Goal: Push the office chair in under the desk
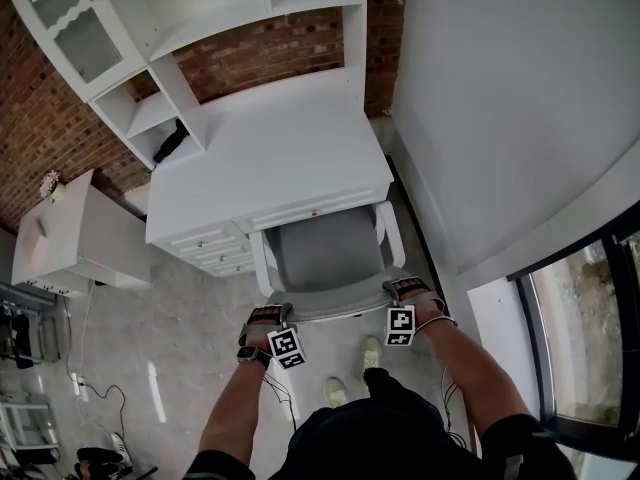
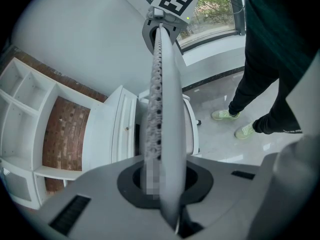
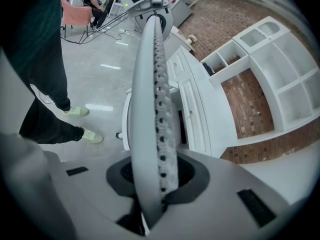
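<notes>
Left claw [image 2: 161, 186] and right claw [image 3: 152, 184] are both clamped on the top rim of the backrest [image 1: 335, 304], its thin edge pinched between each pair of jaws. One grips toward the rim's nine o'clock end, the other toward three o'clock. Holding both ends likely keeps the push square, so the seat cannot swivel. The office chair [image 1: 322, 253] stands at six o'clock of the desk [image 1: 270, 153]. Its seat front meets the desk edge and its armrests [image 1: 391, 233] are not yet under.
</notes>
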`<state>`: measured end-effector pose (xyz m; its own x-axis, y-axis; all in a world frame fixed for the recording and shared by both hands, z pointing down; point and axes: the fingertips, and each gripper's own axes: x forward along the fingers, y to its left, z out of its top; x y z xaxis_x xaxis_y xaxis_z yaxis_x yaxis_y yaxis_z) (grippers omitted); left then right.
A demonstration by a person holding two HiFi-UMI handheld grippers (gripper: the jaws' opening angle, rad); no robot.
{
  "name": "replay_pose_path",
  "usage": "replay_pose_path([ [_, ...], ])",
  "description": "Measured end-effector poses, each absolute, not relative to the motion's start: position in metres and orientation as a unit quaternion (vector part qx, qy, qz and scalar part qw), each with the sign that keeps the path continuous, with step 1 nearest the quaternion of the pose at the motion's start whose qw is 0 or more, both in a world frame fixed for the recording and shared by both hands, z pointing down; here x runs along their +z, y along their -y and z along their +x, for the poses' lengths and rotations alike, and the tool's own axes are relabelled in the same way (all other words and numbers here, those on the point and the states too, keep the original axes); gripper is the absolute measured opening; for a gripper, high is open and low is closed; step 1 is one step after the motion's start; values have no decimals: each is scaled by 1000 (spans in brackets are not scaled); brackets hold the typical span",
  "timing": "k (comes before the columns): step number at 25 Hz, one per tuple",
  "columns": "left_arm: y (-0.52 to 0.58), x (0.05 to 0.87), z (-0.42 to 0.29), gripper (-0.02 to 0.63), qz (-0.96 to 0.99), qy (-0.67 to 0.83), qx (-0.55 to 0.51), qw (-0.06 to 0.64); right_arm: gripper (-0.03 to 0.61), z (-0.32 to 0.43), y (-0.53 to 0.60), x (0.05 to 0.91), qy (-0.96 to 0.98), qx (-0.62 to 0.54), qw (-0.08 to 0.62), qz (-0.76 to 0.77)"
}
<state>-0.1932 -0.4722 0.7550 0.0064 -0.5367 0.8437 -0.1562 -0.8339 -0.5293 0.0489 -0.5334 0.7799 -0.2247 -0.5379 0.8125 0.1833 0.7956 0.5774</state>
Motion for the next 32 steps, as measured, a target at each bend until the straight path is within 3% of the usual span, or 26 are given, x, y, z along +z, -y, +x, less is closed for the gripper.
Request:
replay_pose_path([
  [13, 476, 754, -190, 29, -699, -254, -654, 137, 83, 51, 536, 784, 728, -287, 611, 120],
  [25, 465, 736, -185, 100, -731, -260, -619, 123, 178, 52, 533, 759, 730, -259, 617, 141],
  [32, 446, 695, -179, 129, -771, -272, -570, 79, 178, 50, 506, 727, 753, -230, 589, 181],
])
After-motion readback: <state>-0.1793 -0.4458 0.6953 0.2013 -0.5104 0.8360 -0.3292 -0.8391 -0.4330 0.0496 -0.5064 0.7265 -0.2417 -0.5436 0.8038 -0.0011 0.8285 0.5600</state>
